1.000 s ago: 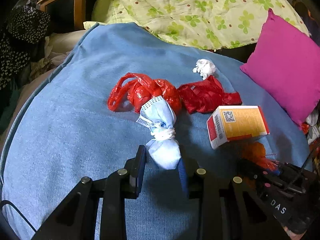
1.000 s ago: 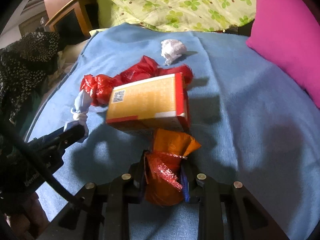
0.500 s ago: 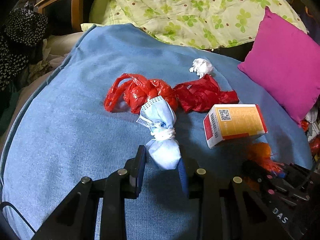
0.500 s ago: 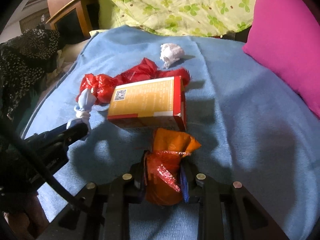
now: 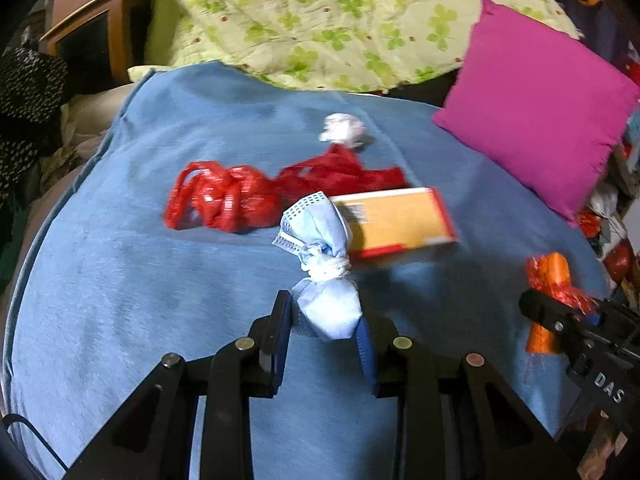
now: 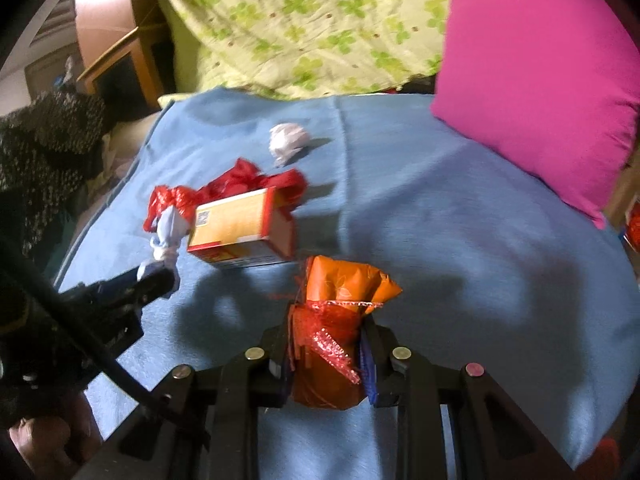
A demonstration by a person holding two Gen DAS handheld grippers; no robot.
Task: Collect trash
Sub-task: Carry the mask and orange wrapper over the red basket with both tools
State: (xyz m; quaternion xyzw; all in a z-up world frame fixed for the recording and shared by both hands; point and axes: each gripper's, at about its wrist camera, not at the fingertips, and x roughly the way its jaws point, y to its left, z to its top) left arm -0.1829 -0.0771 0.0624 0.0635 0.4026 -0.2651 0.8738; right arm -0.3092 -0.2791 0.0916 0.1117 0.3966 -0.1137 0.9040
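My left gripper (image 5: 324,320) is shut on a balled-up blue face mask (image 5: 320,268) tied with its white straps, held above the blue blanket (image 5: 120,280). My right gripper (image 6: 326,344) is shut on an orange wrapper with red foil (image 6: 336,312), also off the blanket. Lying on the blanket are an orange and red carton (image 5: 396,220), two crumpled red plastic bags (image 5: 224,200) (image 5: 344,172) and a white paper ball (image 5: 342,130). The right wrist view shows the same carton (image 6: 240,228), the paper ball (image 6: 288,140) and the mask (image 6: 168,236) in the left gripper (image 6: 152,280).
A magenta pillow (image 5: 536,104) lies at the right and a green clover-print quilt (image 5: 320,16) at the back. A wooden cabinet (image 5: 92,28) and dark speckled fabric (image 5: 28,112) stand at the left. More red clutter (image 5: 616,256) sits past the bed's right edge.
Both grippers have lifted and drawn back from the litter, carrying the mask and the orange wrapper. The carton and red bags now look farther away.
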